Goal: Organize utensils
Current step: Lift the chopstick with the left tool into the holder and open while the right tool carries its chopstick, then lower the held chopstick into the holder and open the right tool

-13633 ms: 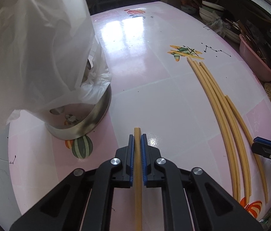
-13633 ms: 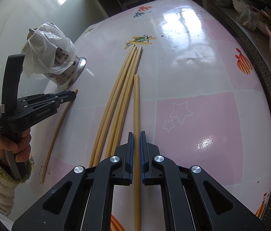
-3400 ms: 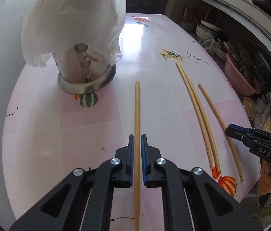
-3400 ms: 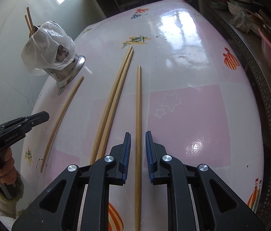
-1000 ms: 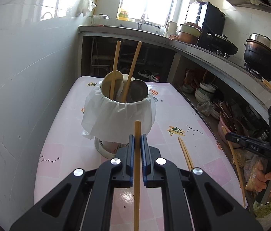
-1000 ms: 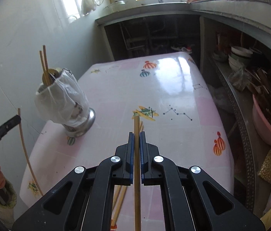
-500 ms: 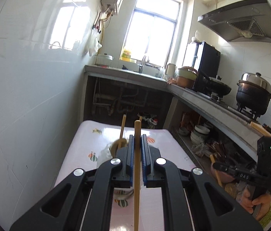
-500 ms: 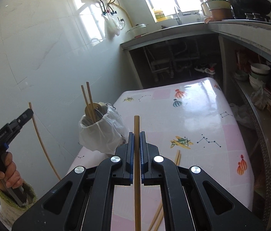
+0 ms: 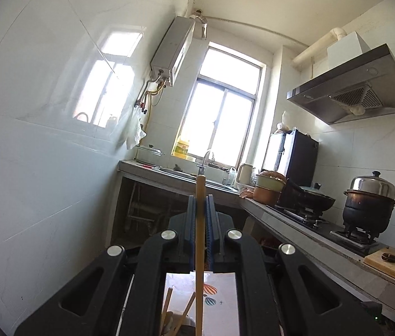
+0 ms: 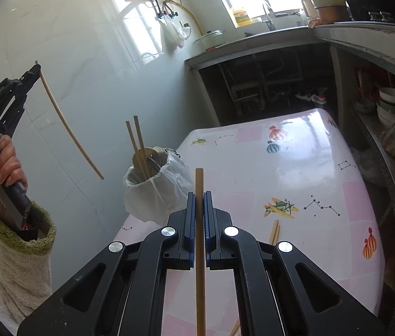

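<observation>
1. Two chopsticks are up in the air. On the left, our left gripper (image 10: 36,68) is raised by the tiled wall, jaws pinched on a chopstick (image 10: 68,128) that slants down toward the holder.
2. We see the holder (image 10: 155,193), wrapped in a white bag, standing on the pink table (image 10: 309,173) with two chopsticks (image 10: 138,142) already upright in it.
3. Centre view, our right gripper (image 10: 199,196) is clamped tight on a second chopstick (image 10: 199,238), above the table.
4. Right of that, two loose chopsticks (image 10: 275,231) lie flat on the table.

Holder (image 9: 179,327) perhaps mostly behind fingers (image 9: 190,224)
</observation>
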